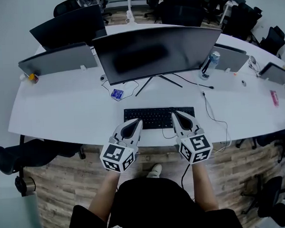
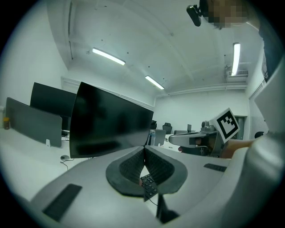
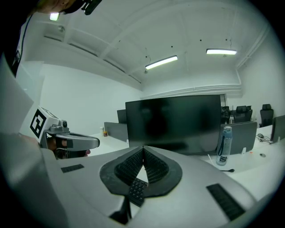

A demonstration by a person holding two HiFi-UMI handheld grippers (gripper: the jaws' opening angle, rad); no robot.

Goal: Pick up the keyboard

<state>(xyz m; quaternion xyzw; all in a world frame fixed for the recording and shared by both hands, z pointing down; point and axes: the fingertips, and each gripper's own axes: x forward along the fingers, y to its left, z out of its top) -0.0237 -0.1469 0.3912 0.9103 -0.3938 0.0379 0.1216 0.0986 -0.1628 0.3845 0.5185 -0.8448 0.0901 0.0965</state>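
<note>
A black keyboard (image 1: 159, 117) lies flat on the white desk (image 1: 61, 110), in front of the big monitor and near the desk's front edge. My left gripper (image 1: 139, 121) is shut and empty, its tips over the keyboard's left front part. My right gripper (image 1: 173, 114) is also shut and empty, over the keyboard's right front part. In the left gripper view the jaws meet at their tips (image 2: 144, 149), and a strip of keyboard (image 2: 149, 186) shows below them. The right gripper view shows the same: closed tips (image 3: 143, 148) with keyboard keys (image 3: 137, 191) beneath.
A wide dark monitor (image 1: 153, 53) stands behind the keyboard, with more screens to its left and behind it. A water bottle (image 1: 210, 64) stands at the right and a small blue item (image 1: 116, 94) at the left. Black cables (image 1: 209, 112) run across the desk. Office chairs surround it.
</note>
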